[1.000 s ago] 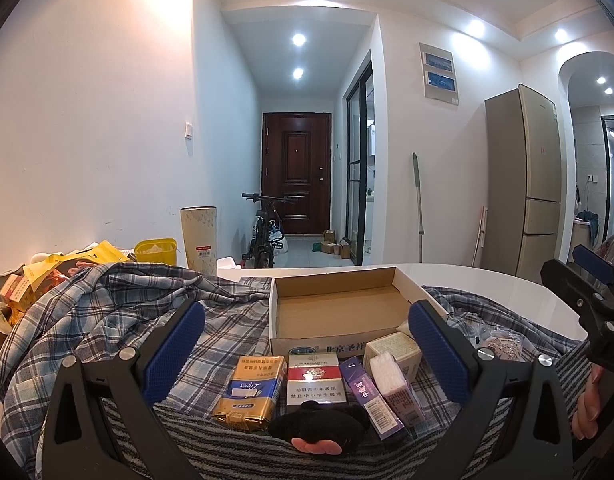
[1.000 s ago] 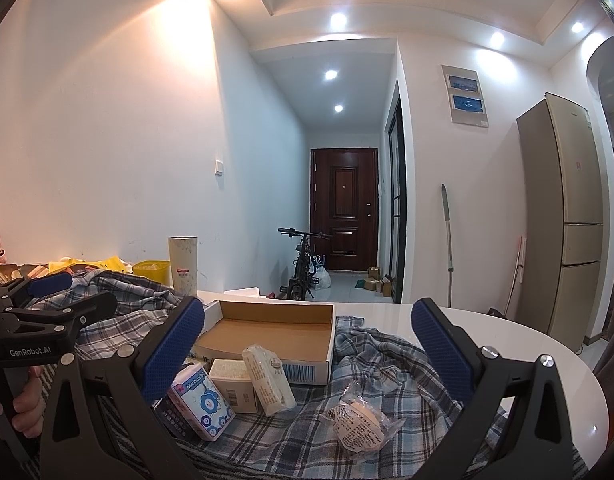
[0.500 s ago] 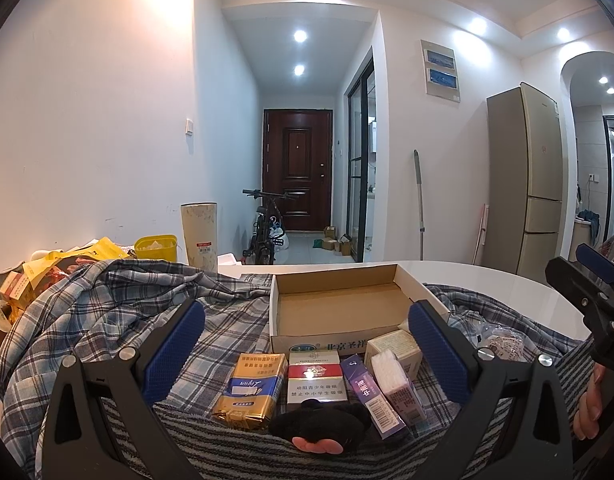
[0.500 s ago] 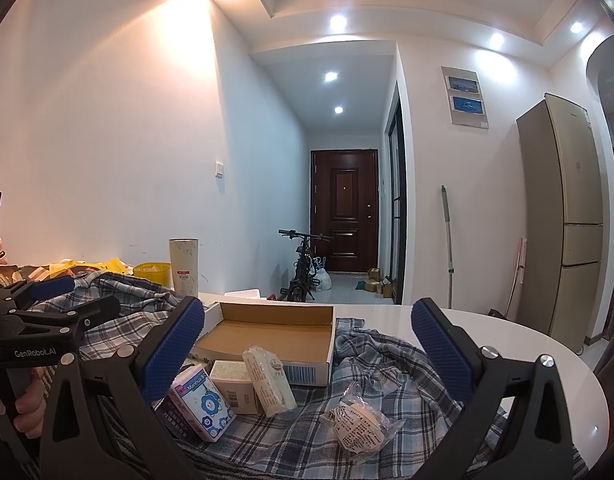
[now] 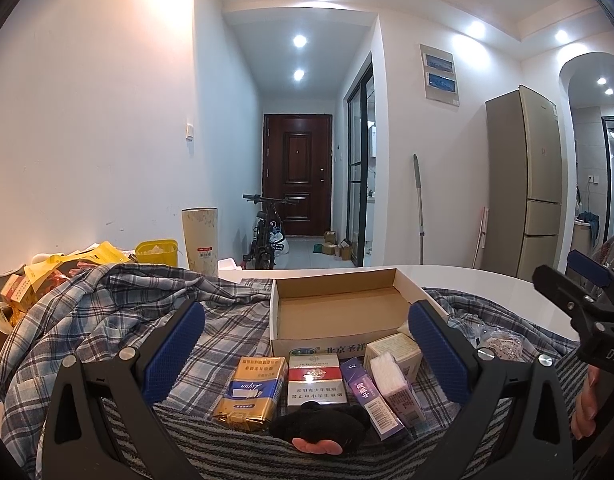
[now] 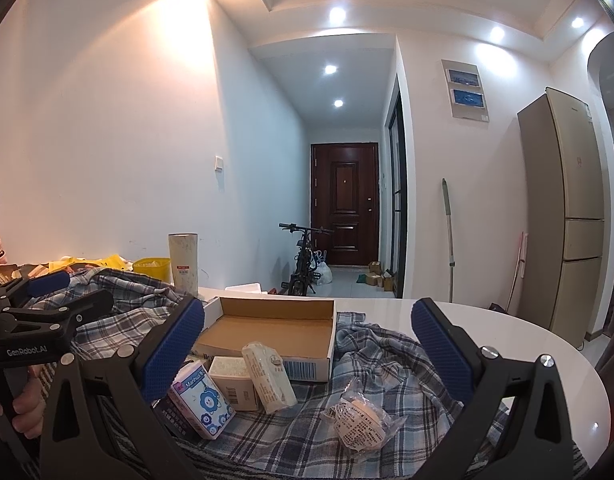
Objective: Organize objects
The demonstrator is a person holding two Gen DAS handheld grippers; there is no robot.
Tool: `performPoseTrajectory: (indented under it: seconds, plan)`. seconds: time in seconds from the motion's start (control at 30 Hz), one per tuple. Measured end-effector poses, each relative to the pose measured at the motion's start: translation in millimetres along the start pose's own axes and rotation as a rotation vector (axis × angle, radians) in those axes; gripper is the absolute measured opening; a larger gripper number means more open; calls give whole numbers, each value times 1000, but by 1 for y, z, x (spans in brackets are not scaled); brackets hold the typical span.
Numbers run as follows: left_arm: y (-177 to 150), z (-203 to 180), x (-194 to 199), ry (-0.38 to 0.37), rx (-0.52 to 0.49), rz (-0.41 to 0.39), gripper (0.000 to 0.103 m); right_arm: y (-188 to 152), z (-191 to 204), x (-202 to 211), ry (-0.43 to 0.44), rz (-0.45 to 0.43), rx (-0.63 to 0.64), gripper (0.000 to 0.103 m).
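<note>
Box (image 5: 339,312) sits empty just ahead of both tongs — left tongs (image 5: 307,348) and right tongs (image 6: 307,344) spread, holding nothing. Packs (image 5: 315,376) lie crowded between the left tongs; a careless pinch could catch two, or snag the cloth (image 6: 307,436).

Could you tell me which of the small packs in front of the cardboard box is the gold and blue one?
It is the leftmost pack in the left wrist view, beside the red and white pack; the others are purple, white or beige.

A box (image 5: 339,312) sits mid-frame on a shirt (image 5: 107,312) covering the table (image 6: 507,340). Packets (image 5: 315,376) lie in a row below it; a tube (image 5: 200,240) stands upper left.
</note>
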State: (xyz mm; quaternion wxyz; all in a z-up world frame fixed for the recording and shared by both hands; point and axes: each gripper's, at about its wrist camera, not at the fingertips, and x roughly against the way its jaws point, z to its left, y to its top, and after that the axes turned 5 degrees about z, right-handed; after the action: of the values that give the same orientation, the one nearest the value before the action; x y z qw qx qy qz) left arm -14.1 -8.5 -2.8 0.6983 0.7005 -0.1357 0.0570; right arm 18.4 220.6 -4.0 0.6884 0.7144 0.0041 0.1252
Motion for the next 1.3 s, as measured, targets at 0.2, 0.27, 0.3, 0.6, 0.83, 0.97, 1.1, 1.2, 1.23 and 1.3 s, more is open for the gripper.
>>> performPoseTrajectory:
  seconds: [0.2,0.27,0.3,0.6,0.83,0.97,1.1,1.2,1.23,1.3]
  plan:
    - [0,-2,5,1,-8,-18,103,-1,-4,-6,5,3,-6,103]
    - [0,-2,6,2,-10,-25,103,-1,-5,-8,4,13,-12,103]
    - [0,-3,7,2,-10,-27,103,-1,-5,-9,3,14,-15,103]
    - [1,-6,7,6,-23,-26,103,-4,-15,-12,0,34,-71,103]
    - [1,-1,0,4,-3,7,103,0,-18,-20,-46,81,-113,103]
    - [0,-1,0,4,-2,5,103,7,-20,-16,-37,73,-120,103]
    - [0,-1,0,4,-3,3,103,14,-15,-9,-49,98,-83,103]
    - [0,-1,1,5,-5,-3,103,17,-13,-6,-68,129,-72,103]
    - [1,-1,1,5,-6,-5,103,17,-13,-6,-68,141,-76,103]
    - [1,-1,2,6,-7,-10,103,13,-16,-9,-51,163,-91,103]
